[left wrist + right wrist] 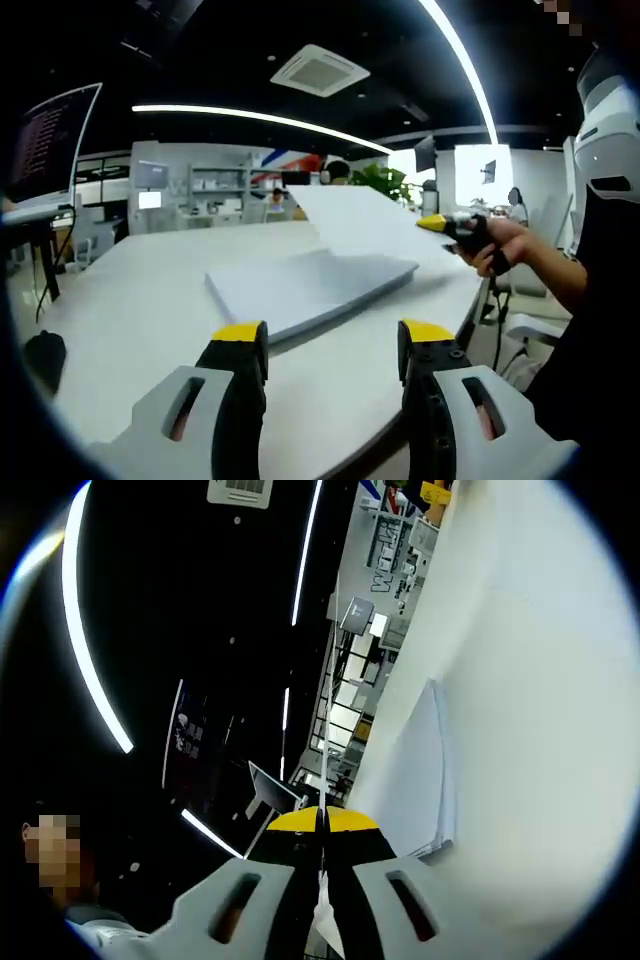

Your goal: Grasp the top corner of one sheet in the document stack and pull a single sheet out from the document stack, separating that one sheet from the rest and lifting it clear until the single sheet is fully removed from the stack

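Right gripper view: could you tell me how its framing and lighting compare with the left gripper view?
Right gripper view: rolled sideways, dark ceiling on the left, the table washed out by glare, the held sheet edge-on as a thin line. Left gripper view: level and evenly lit, the document stack fairly sharp, fisheye bending the ceiling light strip.

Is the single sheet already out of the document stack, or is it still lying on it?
Out. The right gripper holds the single sheet in the air, above the document stack on the table, clear of it.
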`<control>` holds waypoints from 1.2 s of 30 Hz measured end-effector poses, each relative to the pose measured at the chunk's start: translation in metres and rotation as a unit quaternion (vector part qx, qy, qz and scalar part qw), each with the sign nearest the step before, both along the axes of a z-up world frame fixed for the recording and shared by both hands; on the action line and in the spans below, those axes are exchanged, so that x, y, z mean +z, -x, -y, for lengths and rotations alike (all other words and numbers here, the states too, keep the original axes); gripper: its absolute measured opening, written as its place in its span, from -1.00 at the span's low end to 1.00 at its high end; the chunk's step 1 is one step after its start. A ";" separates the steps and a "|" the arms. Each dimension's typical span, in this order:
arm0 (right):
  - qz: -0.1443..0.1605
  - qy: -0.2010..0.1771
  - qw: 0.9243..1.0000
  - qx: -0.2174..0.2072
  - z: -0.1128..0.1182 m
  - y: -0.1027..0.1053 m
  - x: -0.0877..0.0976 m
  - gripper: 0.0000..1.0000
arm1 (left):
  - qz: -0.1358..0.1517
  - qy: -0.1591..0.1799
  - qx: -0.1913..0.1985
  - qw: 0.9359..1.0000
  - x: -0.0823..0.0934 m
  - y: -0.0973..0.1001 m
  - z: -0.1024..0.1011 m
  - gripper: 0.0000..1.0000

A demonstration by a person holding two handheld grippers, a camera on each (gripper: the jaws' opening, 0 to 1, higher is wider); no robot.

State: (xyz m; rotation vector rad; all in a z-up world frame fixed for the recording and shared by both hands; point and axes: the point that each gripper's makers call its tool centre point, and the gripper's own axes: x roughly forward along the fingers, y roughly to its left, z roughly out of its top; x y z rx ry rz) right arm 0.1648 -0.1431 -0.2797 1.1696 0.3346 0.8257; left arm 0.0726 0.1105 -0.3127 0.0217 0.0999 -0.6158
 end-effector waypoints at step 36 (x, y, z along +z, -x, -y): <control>0.015 0.079 0.994 0.072 0.012 0.012 -0.006 -0.97 | -0.004 0.005 -0.012 1.000 -0.002 0.002 -0.002 0.00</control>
